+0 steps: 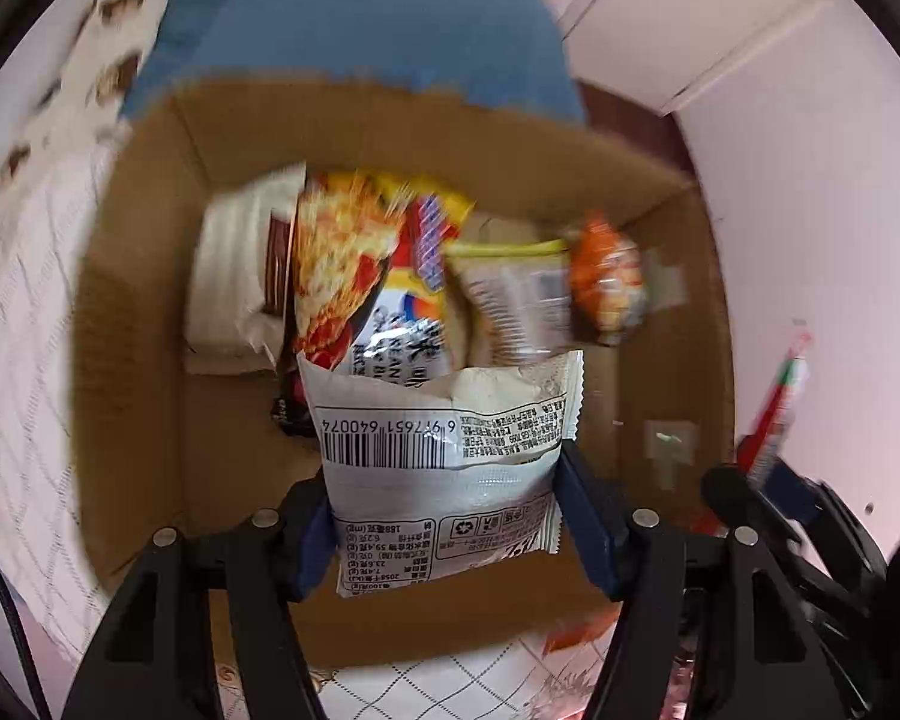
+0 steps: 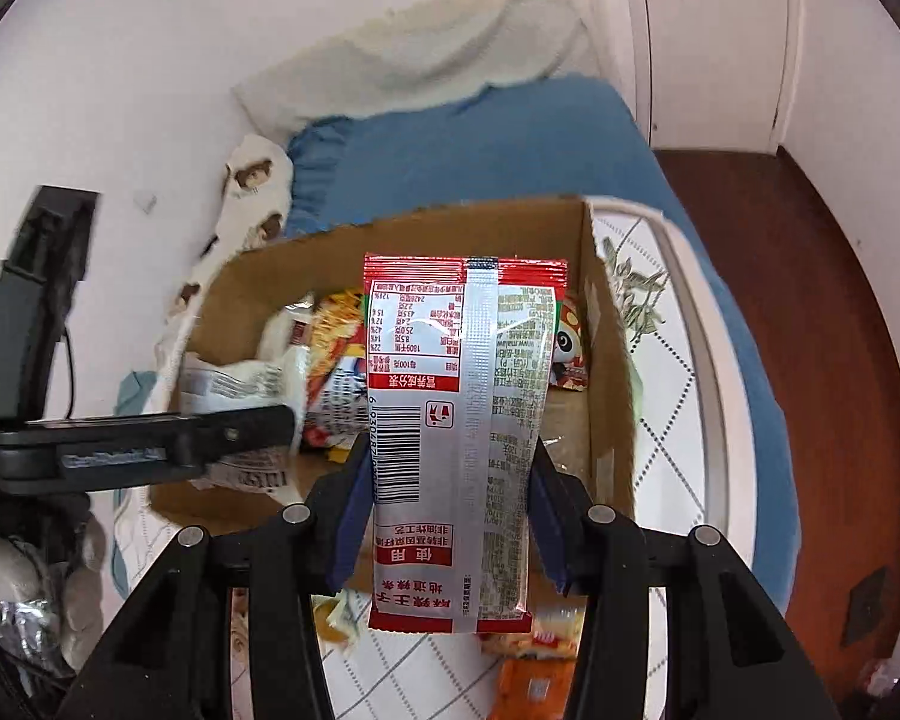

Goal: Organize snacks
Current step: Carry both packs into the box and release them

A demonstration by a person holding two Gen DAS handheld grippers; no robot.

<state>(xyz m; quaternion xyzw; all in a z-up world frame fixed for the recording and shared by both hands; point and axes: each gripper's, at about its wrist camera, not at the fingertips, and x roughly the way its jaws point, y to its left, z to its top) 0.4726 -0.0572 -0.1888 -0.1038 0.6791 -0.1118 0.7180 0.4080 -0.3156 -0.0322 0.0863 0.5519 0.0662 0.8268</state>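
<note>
My left gripper (image 1: pixel 444 516) is shut on a white snack packet (image 1: pixel 444 456) with a barcode, held over the open cardboard box (image 1: pixel 150 312). The box holds several snack packs, among them a yellow-red noodle pack (image 1: pixel 354 264) and an orange packet (image 1: pixel 606 276). My right gripper (image 2: pixel 450 516) is shut on a red and silver snack packet (image 2: pixel 459 420), held above the box's near edge (image 2: pixel 606 360). The left gripper (image 2: pixel 150 450) with its white packet (image 2: pixel 240 384) shows at the left of the right wrist view, over the box.
The box stands on a white patterned table (image 2: pixel 672 372) next to a bed with a blue sheet (image 2: pixel 480 144). More snack packets (image 2: pixel 534 660) lie on the table near me. A brown wooden floor (image 2: pixel 810 300) and white doors lie to the right.
</note>
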